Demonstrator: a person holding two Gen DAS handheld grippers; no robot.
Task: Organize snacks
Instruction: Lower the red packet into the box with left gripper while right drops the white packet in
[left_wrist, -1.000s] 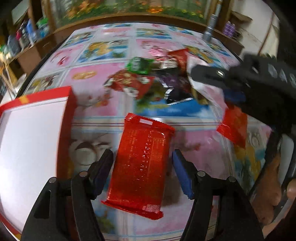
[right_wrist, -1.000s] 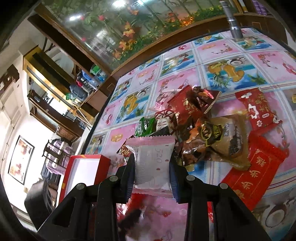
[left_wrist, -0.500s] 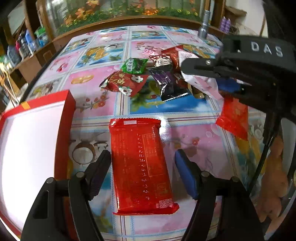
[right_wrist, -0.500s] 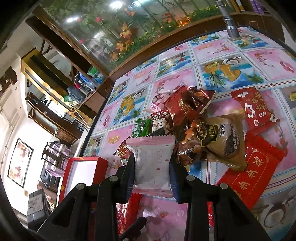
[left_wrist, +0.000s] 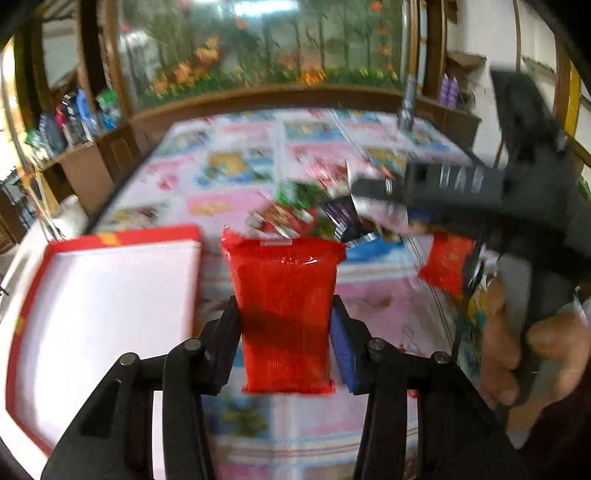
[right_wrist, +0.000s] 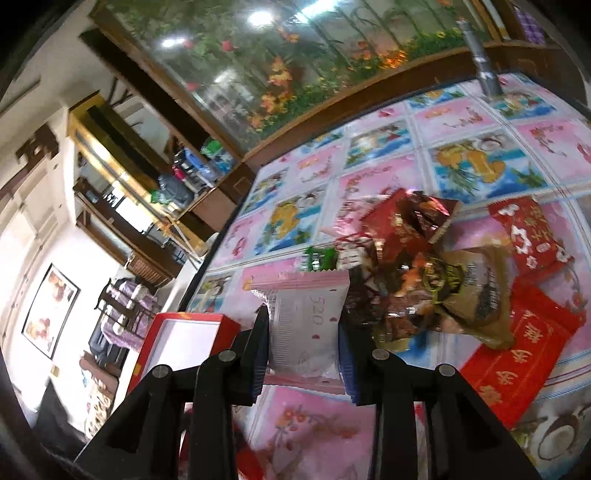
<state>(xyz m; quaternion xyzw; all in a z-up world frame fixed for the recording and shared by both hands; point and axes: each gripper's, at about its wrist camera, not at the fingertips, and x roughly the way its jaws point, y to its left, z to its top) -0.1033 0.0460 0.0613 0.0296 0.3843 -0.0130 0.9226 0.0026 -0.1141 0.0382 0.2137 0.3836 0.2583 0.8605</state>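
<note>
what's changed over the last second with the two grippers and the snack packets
The left gripper has closed on the red snack packet: a second ago its jaws stood apart on either side of the packet lying on the table, now they press its sides and it appears lifted, the view tilting up. The right gripper stays clamped on the pink and white packet. The snack pile and the red box are unmoved.

- A long red snack packet (left_wrist: 284, 314) is pinched upright between black fingers.
- A pink-and-white packet (right_wrist: 306, 325) marked "520" is clamped likewise.
- Mixed snacks (right_wrist: 424, 266) lie heaped on the table.
- The white-lined red box (left_wrist: 99, 314) sits open.
</note>
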